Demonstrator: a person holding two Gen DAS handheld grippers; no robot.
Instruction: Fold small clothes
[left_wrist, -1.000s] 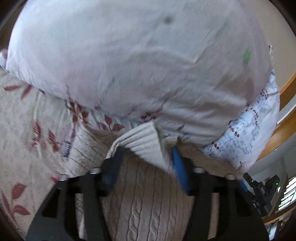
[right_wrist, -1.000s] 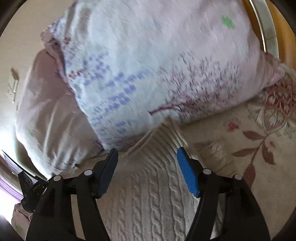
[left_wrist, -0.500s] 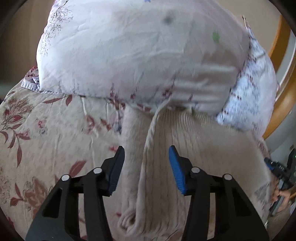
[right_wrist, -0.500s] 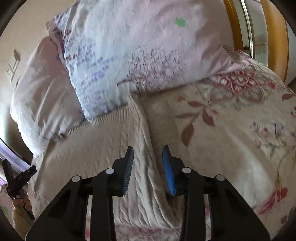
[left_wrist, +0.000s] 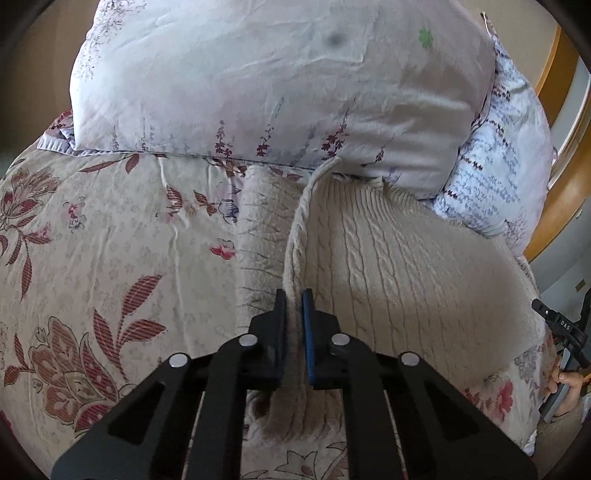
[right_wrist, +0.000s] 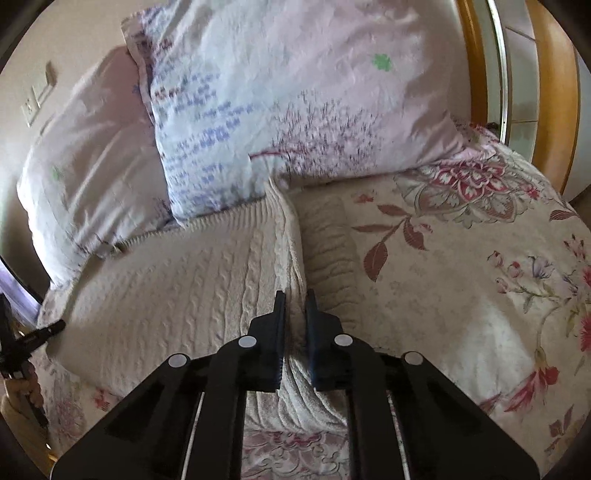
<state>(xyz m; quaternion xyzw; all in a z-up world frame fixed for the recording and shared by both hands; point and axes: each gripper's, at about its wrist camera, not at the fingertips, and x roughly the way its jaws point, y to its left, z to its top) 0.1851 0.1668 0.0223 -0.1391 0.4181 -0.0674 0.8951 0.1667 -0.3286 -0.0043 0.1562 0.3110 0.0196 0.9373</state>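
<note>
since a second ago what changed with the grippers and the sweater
Both grippers backed away from the pillows, then closed: the left gripper now pinches the cream sweater along its left side edge, the right gripper pinches the right side edge. A second ago the left held the hem near the pillows and the right was open. The sweater, pillows and floral bedspread stayed put.

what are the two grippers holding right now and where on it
Both hold the sweater. The left gripper pinches its left side edge beside the sleeve; the right gripper pinches its right side edge.
</note>
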